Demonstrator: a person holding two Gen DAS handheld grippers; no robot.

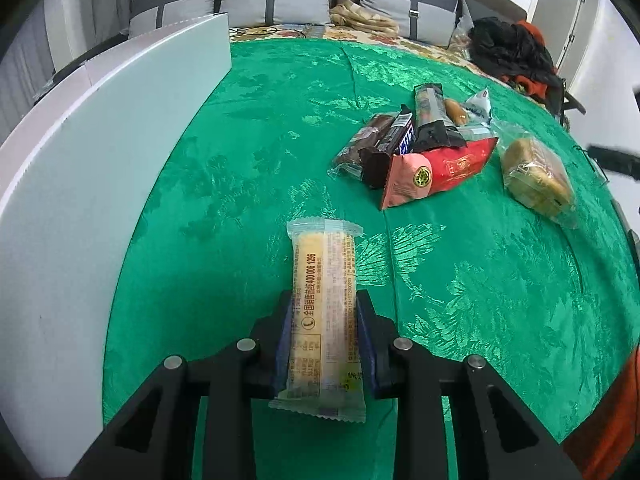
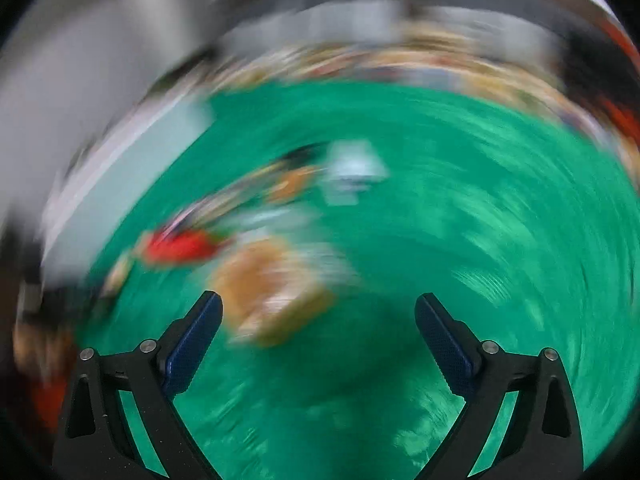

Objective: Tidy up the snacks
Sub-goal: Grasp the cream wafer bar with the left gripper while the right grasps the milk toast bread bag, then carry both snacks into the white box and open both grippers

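My left gripper [image 1: 324, 300] is shut on a long yellow cake bar in a clear wrapper [image 1: 324, 300], held above the green tablecloth [image 1: 240, 160]. A pile of snacks [image 1: 416, 148] lies ahead to the right: a brown cake pack, a Snickers bar, a black pack, a red packet and a pink packet. A clear bag of yellow cakes [image 1: 536, 178] lies right of the pile. My right gripper [image 2: 318, 308] is open and empty; its view is heavily motion-blurred, with a blurred cake bag [image 2: 272, 288] just ahead of its left finger.
A white box wall [image 1: 80, 184] stands along the left of the table. A sofa with grey cushions [image 1: 276, 0] and dark clothes [image 1: 516, 48] lie beyond the far edge. A dark object [image 1: 616, 160], blurred, shows at the right edge.
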